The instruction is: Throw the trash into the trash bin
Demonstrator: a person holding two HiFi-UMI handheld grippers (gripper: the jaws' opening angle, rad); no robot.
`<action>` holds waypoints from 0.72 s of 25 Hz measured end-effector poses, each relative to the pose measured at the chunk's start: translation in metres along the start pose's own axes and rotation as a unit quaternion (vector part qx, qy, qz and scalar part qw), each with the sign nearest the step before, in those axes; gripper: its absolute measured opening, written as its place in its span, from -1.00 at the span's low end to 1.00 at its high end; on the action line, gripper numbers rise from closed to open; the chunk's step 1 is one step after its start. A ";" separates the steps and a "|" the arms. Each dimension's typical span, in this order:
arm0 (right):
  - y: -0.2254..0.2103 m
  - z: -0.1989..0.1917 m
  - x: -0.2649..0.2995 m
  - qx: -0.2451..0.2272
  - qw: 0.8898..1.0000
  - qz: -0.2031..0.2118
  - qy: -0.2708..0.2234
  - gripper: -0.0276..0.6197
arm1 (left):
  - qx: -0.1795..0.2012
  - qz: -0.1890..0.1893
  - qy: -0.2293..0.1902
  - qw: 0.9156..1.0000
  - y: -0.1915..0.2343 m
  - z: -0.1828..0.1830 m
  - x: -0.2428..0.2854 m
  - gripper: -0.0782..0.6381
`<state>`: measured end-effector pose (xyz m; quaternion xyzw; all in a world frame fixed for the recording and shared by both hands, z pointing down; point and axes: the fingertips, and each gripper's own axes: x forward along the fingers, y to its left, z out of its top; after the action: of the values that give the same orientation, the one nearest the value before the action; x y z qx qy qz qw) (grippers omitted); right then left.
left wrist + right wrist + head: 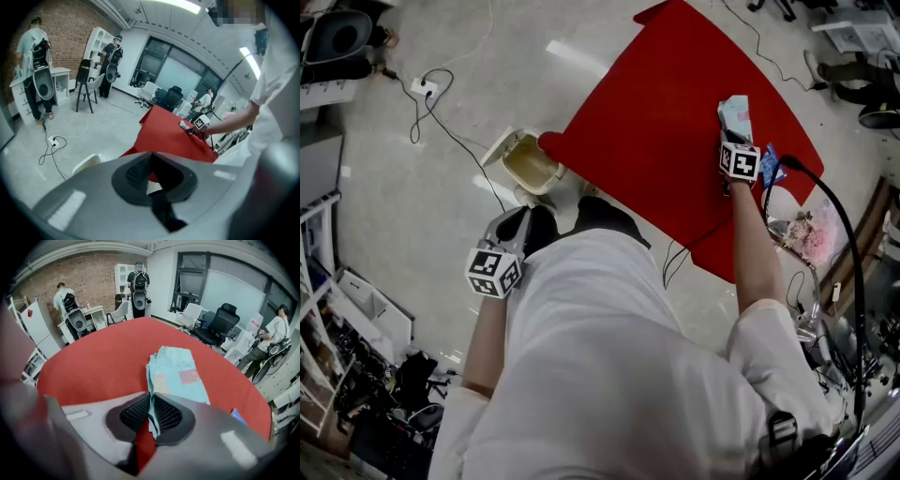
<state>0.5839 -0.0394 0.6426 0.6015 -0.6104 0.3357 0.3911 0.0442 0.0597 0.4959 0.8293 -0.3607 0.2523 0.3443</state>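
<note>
A light blue flat packet (735, 114) (178, 373) lies on the red table (666, 122) (93, 362) near its far right side. My right gripper (733, 139) (151, 401) points down at the packet's near edge, and its pads are shut on that edge. An open cream trash bin (530, 161) stands on the floor at the table's left corner, its lid (86, 163) swung back. My left gripper (534, 220) (152, 157) hangs beside the bin, short of it. Its jaws meet at the tips with nothing between them.
A small dark blue item (772, 167) (239, 417) lies on the table just right of the packet. A power strip (424, 89) with cables is on the floor far left. Pink flowers (811, 239) and clutter crowd the right. People (35, 61) and office chairs (218, 324) stand further off.
</note>
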 end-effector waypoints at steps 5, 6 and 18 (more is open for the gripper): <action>0.002 0.007 -0.009 0.024 1.000 -0.010 -0.011 -0.91 | 0.002 -0.006 -0.008 1.000 0.001 0.000 -0.003 -0.77; 0.004 0.009 -0.013 0.027 0.999 -0.010 -0.017 -0.91 | 0.001 -0.007 -0.009 1.000 0.002 -0.001 -0.005 -0.77; 0.119 0.041 -0.071 0.002 0.995 0.058 -0.082 -0.91 | 0.000 -0.019 -0.034 0.999 0.025 -0.013 -0.039 -0.77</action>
<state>0.4597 -0.0359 0.5684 0.5912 -0.6734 0.3089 0.3186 -0.0008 0.0736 0.4878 0.8440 -0.3562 0.2172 0.3370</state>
